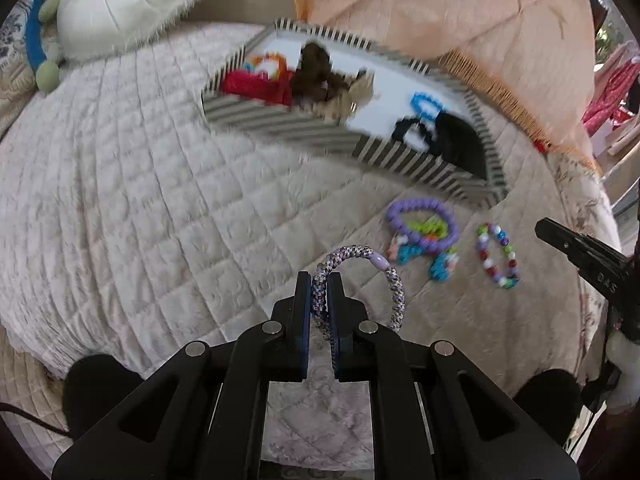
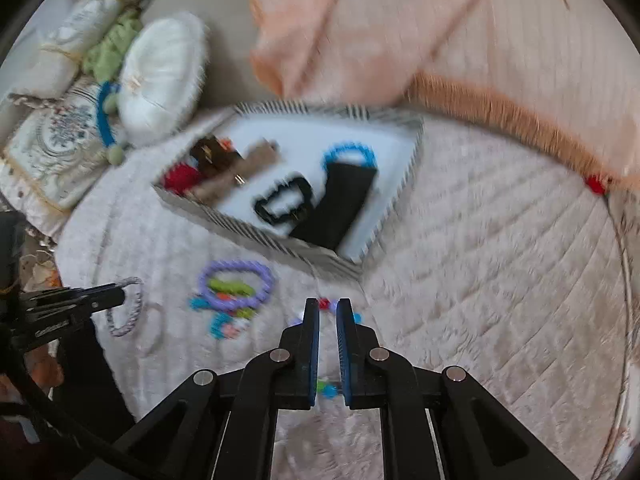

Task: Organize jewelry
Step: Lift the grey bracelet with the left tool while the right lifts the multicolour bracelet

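Note:
My left gripper (image 1: 319,280) is shut on a purple-and-white braided bracelet (image 1: 390,276), held above the cream quilt; it also shows in the right wrist view (image 2: 132,308). A striped tray (image 1: 280,124) lies ahead with red, brown, blue and black accessories in it. A purple bead bracelet (image 1: 424,220) with green and blue pieces and a multicoloured bead bracelet (image 1: 498,256) lie on the quilt to the right. My right gripper (image 2: 328,306) is nearly closed, with a narrow gap, over the multicoloured beads (image 2: 324,303), which are mostly hidden behind its fingers.
A peach blanket (image 1: 460,8) with an orange fringe lies behind the tray. A white round cushion (image 1: 120,4) and a blue ring toy (image 1: 34,40) sit at the back left. An embroidered pillow (image 2: 52,148) lies at the far left.

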The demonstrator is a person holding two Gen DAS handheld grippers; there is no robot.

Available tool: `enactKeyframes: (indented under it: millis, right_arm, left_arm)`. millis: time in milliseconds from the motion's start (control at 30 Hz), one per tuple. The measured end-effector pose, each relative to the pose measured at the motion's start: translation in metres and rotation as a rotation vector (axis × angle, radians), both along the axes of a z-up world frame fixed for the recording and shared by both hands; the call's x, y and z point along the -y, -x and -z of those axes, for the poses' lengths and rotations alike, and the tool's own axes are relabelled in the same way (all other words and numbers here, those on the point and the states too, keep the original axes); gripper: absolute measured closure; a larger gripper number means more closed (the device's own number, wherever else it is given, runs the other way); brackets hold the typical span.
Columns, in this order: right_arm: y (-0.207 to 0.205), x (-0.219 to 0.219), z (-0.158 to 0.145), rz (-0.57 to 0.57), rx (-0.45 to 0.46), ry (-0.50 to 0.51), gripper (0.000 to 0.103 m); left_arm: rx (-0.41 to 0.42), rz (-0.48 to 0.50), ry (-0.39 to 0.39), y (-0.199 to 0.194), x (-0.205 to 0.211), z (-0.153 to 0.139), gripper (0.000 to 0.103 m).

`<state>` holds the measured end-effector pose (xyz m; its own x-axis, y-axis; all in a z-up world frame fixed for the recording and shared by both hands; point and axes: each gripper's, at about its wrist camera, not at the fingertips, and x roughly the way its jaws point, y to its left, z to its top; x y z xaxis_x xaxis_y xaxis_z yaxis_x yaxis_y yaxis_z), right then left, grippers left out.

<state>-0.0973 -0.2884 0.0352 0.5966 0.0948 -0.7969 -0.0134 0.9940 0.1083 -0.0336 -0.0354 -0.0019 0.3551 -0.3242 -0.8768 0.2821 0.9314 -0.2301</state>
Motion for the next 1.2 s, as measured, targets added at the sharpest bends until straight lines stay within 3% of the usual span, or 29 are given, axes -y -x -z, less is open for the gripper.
enactKeyframes:
  millis: [200,300,400,433,567,633,667,700,867,1200]
  right_arm:
    - [0.003,-0.007,-0.034,-0.025,0.054,0.003,0.095]
    - [-0.006,-0.007,-0.018,-0.031,-0.003,0.041,0.094]
    - [-0.014,-0.003,0.018,-0.033,-0.098,0.098,0.080]
    - [-0.018,-0.001,0.033,-0.032,-0.136,0.099,0.079]
    - [-0.029,0.009,0.066,-0.035,-0.210,0.108,0.079]
    - [-0.035,0.012,0.071,-0.045,-0.190,0.099,0.079]
    - [-0.037,0.014,0.071,-0.041,-0.189,0.090,0.081]
    - [-0.040,0.016,0.071,-0.035,-0.192,0.081,0.090]
    - [-0.036,0.011,0.052,-0.075,-0.157,0.046,0.094]
    - [-0.021,-0.003,-0.034,-0.098,0.021,0.035,0.094]
  left_arm:
    - [0.067,0.002,0.000,-0.002,-0.004,-0.035,0.096]
    - [0.084,0.001,0.008,-0.001,-0.007,-0.043,0.096]
    - [0.089,0.006,0.007,0.001,-0.007,-0.046,0.096]
    - [0.088,0.007,0.005,0.002,-0.007,-0.044,0.096]
    - [0.064,0.006,-0.007,0.000,-0.007,-0.036,0.096]
    - [0.056,0.001,-0.011,-0.002,-0.006,-0.033,0.096]
    - [0.054,0.001,-0.013,-0.002,-0.005,-0.032,0.096]
    - [0.051,0.002,-0.014,-0.002,-0.004,-0.030,0.096]
    - [0.061,0.007,-0.010,-0.001,-0.002,-0.032,0.096]
    - [0.114,0.011,-0.018,-0.014,0.006,-0.052,0.096]
